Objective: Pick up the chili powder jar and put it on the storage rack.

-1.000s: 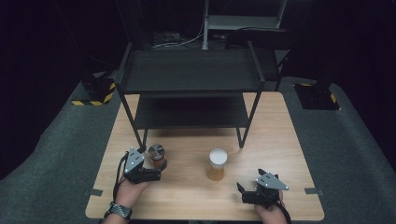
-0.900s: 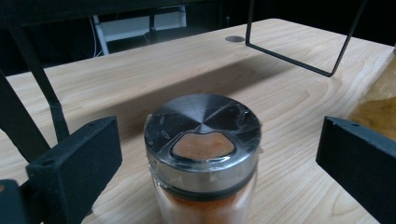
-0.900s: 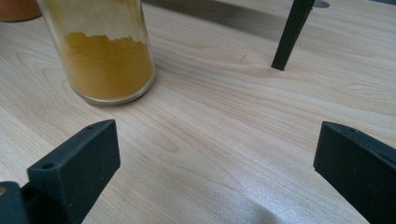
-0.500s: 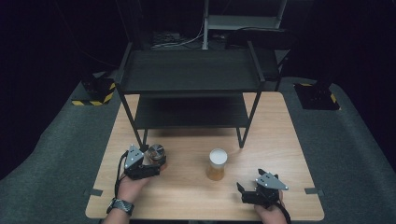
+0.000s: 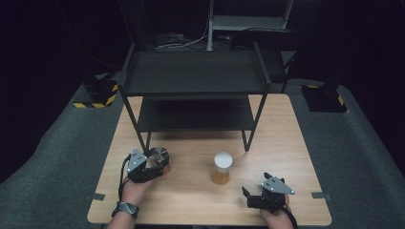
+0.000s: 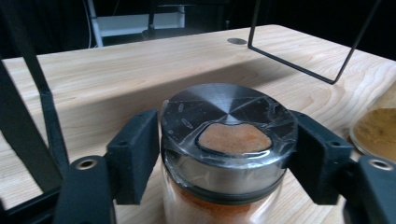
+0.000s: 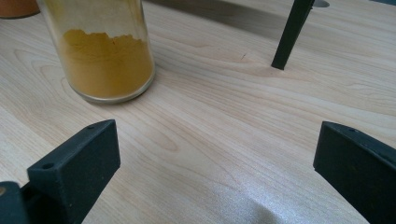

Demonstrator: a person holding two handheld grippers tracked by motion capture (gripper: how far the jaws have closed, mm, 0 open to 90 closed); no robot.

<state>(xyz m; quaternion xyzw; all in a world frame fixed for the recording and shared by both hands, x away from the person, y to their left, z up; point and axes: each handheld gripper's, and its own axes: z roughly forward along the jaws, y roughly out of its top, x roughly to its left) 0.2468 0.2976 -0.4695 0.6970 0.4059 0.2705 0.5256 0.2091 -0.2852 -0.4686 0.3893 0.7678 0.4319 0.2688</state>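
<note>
Spanning the middle of the high view is a light wood worktop (image 5: 191, 200) with grey carpet around it. A black two-tier metal shelf rack (image 5: 193, 90) stands on its far half, both tiers bare. Nearer the person, right of centre, a glass jar of yellow powder (image 5: 222, 168) with a white lid stands upright in front of the rack, well apart from both claws; in the right gripper view it sits upper left, beyond the jaws, a rack leg (image 7: 289, 32) to its right. Left claw (image 5: 155, 164) at front left, just before the rack's left leg, held by the left hand (image 5: 136, 188) with a watch on the wrist. Its jaws are clamped on the sides of a smaller jar of orange powder (image 6: 229, 158), just below the shiny metal lid (image 6: 229, 112); jar upright. Right claw (image 5: 250, 196) near the front right edge, jaws spread wide with bare wood between them, gripping nothing.
</note>
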